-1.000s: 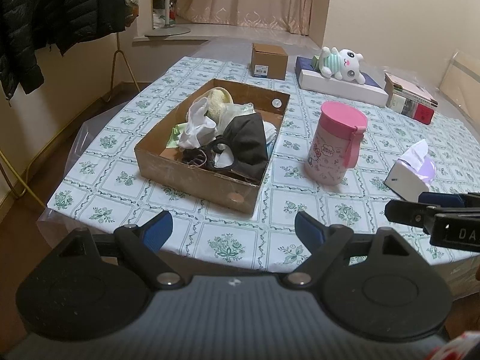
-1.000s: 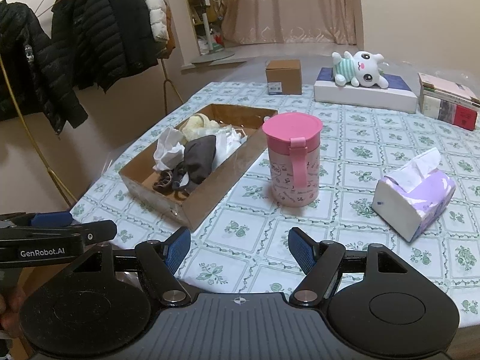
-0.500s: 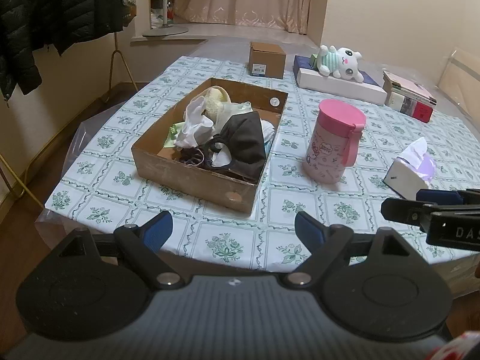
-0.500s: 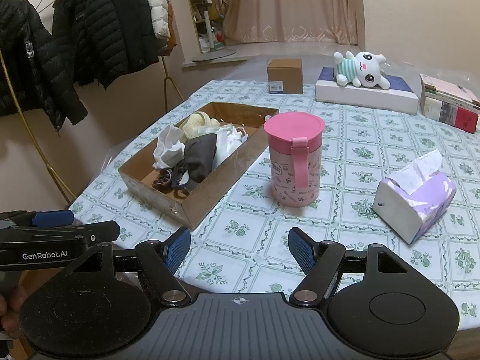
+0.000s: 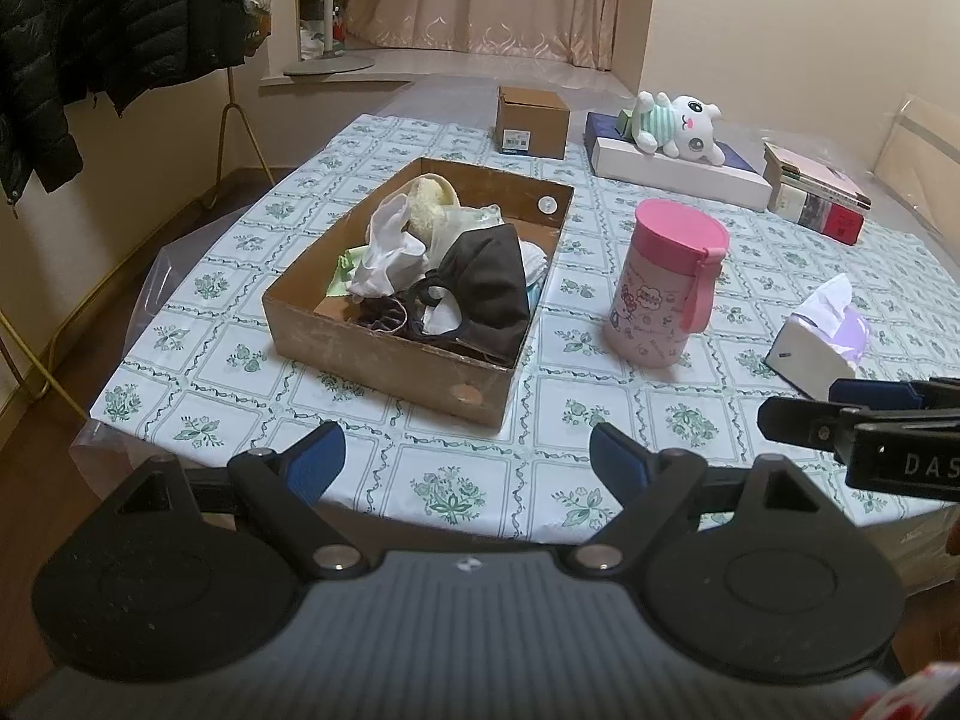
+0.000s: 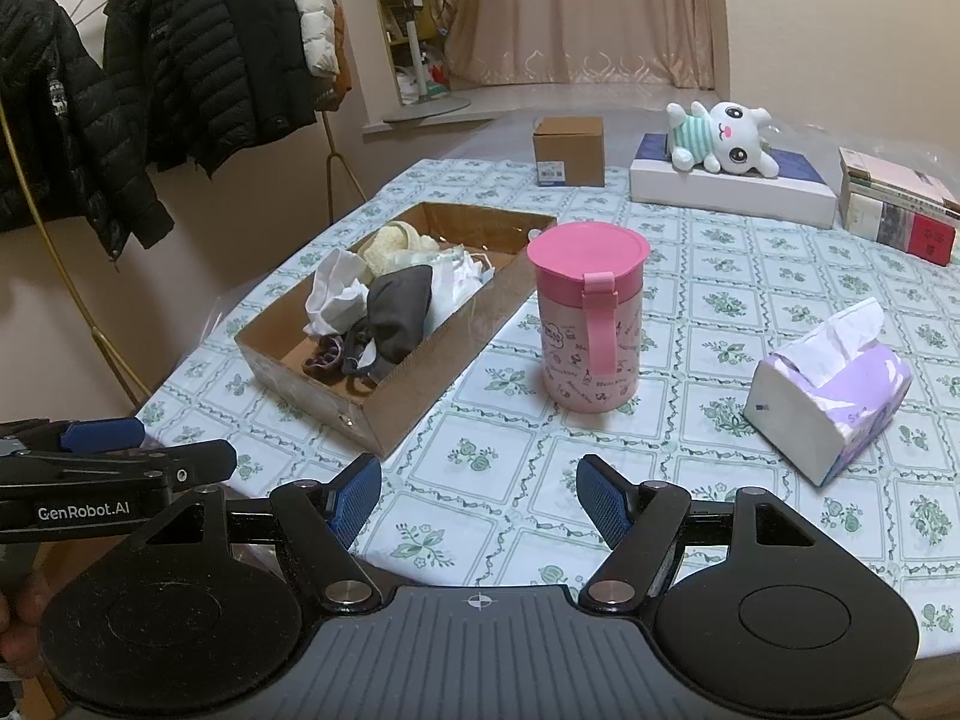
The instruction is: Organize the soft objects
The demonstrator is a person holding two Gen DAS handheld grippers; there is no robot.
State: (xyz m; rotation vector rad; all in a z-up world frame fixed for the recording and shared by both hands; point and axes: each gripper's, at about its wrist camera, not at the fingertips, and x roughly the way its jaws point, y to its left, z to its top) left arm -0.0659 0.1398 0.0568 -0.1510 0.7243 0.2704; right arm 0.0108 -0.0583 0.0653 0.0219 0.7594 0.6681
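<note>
The round table under a green-flowered white cloth (image 5: 240,354) is carrying an open brown cardboard box (image 5: 384,354), where the soft things are lying heaped: a dark grey cloth (image 5: 489,282), a crumpled white cloth (image 5: 387,252), a cream fluffy piece (image 5: 429,204). Beside it a pink lidded tub (image 6: 588,324) is standing. The left gripper (image 5: 467,459) and right gripper (image 6: 479,498) are hovering at the near edge, fingers spread, carrying nothing. Whichever stage this is, any pinch should be taking one cloth by a raised fold, clear of the box wall.

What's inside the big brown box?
The brown box holds a heap of soft things: white cloth, a dark mask, something cream and fluffy, dark hair ties. Whatever lies beneath the heap is covered.
</note>
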